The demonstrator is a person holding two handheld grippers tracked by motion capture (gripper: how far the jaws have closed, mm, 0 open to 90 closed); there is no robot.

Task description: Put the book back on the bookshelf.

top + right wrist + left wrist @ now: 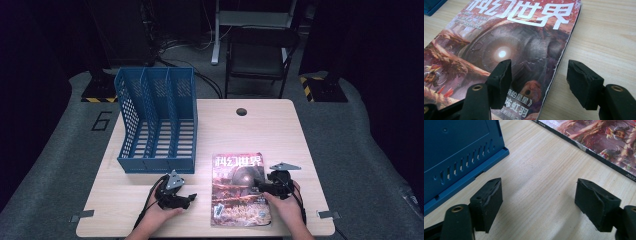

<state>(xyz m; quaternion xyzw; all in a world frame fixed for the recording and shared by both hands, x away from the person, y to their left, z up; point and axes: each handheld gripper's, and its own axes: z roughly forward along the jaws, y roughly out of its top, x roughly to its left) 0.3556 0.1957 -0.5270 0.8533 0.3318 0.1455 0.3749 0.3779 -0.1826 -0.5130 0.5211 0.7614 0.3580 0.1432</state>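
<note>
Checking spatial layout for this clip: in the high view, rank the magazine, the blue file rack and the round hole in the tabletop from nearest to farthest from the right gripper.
From the right gripper:
1. Magazine, directly under its jaws, at the right edge.
2. Blue file rack, across the table to the left.
3. Round hole, at the table's far edge.

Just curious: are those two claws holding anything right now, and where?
Nothing is held. The right gripper stands open astride the magazine's edge; the left gripper is open over bare table.
</note>
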